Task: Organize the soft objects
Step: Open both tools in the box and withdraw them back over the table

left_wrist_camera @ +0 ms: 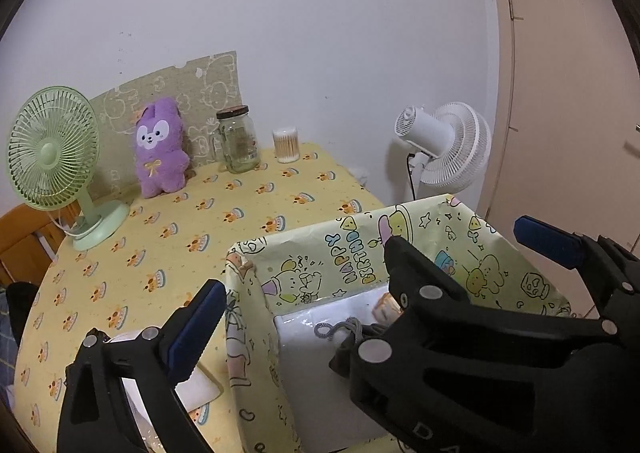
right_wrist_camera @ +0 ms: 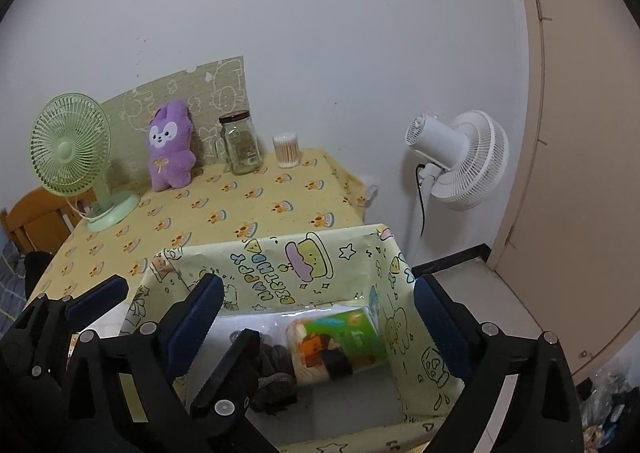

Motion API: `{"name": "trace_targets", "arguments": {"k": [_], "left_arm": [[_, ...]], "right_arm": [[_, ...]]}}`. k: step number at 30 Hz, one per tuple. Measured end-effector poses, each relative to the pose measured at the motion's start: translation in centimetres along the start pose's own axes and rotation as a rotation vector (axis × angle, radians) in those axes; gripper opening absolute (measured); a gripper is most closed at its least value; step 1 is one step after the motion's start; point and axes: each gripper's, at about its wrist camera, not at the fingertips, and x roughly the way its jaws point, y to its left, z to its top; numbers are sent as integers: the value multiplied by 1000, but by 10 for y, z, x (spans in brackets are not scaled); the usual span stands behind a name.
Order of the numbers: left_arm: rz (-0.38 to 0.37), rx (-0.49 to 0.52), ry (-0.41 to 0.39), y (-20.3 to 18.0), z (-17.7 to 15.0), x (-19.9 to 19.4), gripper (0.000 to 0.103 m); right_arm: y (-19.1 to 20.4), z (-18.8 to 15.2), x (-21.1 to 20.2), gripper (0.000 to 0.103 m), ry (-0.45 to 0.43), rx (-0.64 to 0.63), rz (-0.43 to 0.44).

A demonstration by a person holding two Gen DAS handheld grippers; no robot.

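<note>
Both claws, left (left_wrist_camera: 400,265) and right (right_wrist_camera: 320,313), spread empty over box (right_wrist_camera: 280,253); risk: fingers snagging its thin paper wall, tipping it off worktop (right_wrist_camera: 240,193).

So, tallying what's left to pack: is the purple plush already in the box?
No, the purple plush stands on the table by the wall.

Both wrist views look down and forward over the table toward the back wall. Each sits close above the box (left_wrist_camera: 400,237) (right_wrist_camera: 320,253), low in frame. Both share the green fan (left_wrist_camera: 52,149) (right_wrist_camera: 70,145) at left and plush (left_wrist_camera: 160,149) (right_wrist_camera: 170,147).
</note>
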Motion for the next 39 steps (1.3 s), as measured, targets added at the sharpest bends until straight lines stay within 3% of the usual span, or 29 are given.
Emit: {"name": "trace_targets", "arguments": {"k": [39], "left_arm": [[24,-53,-137,62,-19,-106,103]], "right_arm": [[80,-5,-101,99,-123,-89,6]]}}
